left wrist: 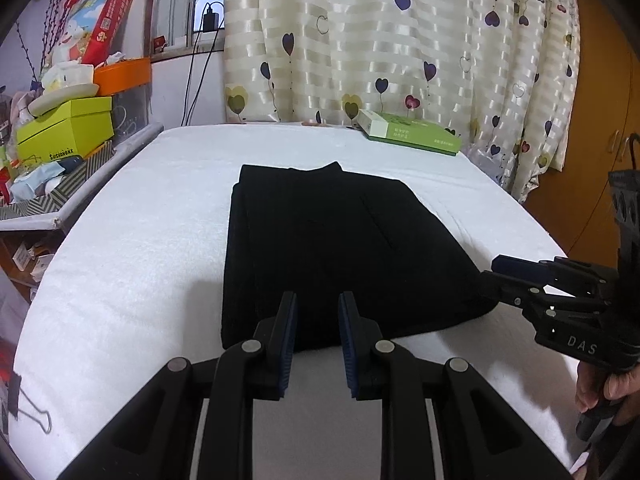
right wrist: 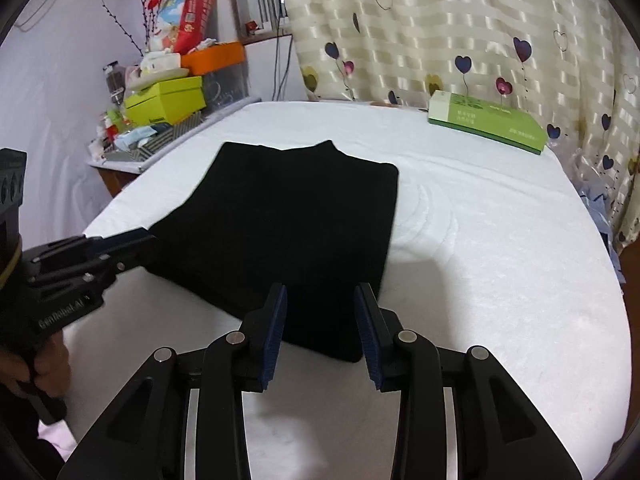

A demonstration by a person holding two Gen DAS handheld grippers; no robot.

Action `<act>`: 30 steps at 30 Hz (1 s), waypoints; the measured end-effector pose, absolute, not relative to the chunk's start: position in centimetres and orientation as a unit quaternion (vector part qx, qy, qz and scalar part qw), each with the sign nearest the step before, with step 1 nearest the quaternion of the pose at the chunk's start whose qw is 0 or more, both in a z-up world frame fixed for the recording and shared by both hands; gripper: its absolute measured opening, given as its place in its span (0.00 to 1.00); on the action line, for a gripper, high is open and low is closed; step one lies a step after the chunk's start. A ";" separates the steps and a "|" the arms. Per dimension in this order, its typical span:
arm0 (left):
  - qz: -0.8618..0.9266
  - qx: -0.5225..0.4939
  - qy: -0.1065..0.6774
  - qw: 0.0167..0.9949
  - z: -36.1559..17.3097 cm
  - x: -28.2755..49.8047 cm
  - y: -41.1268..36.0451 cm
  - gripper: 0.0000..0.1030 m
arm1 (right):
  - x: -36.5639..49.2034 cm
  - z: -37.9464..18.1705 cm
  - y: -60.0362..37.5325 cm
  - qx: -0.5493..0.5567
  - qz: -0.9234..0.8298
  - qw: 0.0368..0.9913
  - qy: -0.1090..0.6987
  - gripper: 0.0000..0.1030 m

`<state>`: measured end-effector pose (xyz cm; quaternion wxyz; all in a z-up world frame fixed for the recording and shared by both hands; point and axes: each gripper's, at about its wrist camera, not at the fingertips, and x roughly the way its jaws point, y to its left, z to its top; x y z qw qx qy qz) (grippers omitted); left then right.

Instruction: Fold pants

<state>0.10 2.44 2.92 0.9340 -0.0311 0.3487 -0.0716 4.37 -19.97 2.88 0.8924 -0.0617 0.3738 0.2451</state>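
Black pants lie folded into a flat rectangle on the white-covered table. My left gripper is open just above the near edge of the fabric, and nothing is pinched between its blue pads. In the right wrist view the left gripper points at the near left corner of the pants. My right gripper is open over the near right corner, its fingers spread wide. In the left wrist view the right gripper reaches that corner from the right.
A green flat box lies at the far right of the table before a heart-patterned curtain. A cluttered side shelf with a lime box stands to the left. A binder clip hangs at the near left edge. A hand holds the right gripper.
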 end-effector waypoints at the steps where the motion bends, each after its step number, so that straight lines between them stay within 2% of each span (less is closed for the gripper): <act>1: -0.069 -0.031 0.357 0.931 2.5 0.3 2.3 0.22 | 4.2 2.6 -19.6 -0.064 0.250 0.891 0.374 0.35; 7: -0.060 -0.034 0.393 0.917 0.6 0.9 1.9 0.22 | 4.2 1.4 -18.5 -0.081 0.246 0.887 0.383 0.37; 21: -0.053 -0.028 0.374 0.926 1.7 -2.2 1.2 0.22 | 1.0 2.6 -19.2 -0.069 0.260 0.889 0.371 0.37; 25: -0.056 -0.031 0.369 0.927 2.2 -2.7 1.5 0.23 | 0.9 2.8 -19.8 -0.061 0.262 0.889 0.370 0.42; 30: -0.054 -0.038 0.363 0.929 2.8 -2.9 2.0 0.30 | 0.9 2.7 -20.4 -0.056 0.256 0.891 0.372 0.42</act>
